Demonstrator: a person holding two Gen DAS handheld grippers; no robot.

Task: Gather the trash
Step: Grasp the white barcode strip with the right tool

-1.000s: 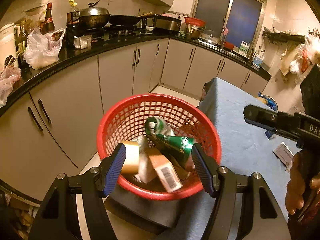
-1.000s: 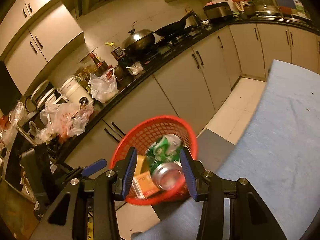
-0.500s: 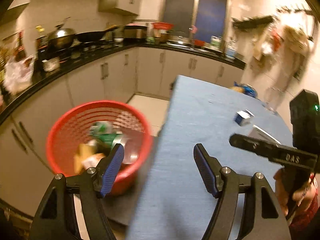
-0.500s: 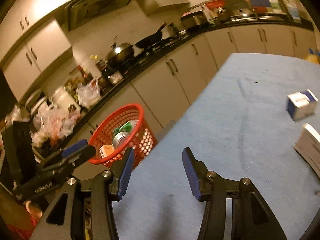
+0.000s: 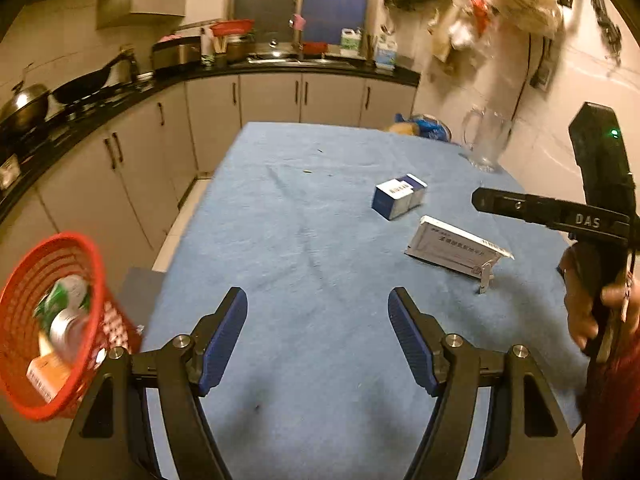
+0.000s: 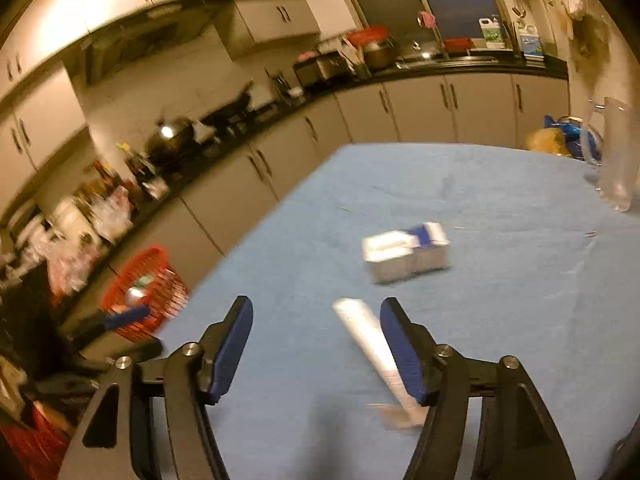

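A small blue-and-white box (image 5: 398,196) and a flat white medicine box (image 5: 456,250) lie on the blue table (image 5: 304,240). The red trash basket (image 5: 44,320) stands off the table's left edge with a green can and cartons inside. My left gripper (image 5: 318,320) is open and empty above the near table. My right gripper (image 6: 316,328) is open and empty; the flat white box (image 6: 372,344) lies just inside its right finger, the small box (image 6: 404,254) beyond. The basket also shows in the right wrist view (image 6: 144,296).
A glass jug (image 5: 486,140) stands at the table's far right, with a blue bag (image 5: 424,128) behind it. Kitchen cabinets and a black counter with pans run along the left and back. The right gripper's body (image 5: 560,208) shows at the right in the left wrist view.
Both grippers have swung away from the basket to face the table. The green can that sat between the right gripper's fingers now lies in the basket.
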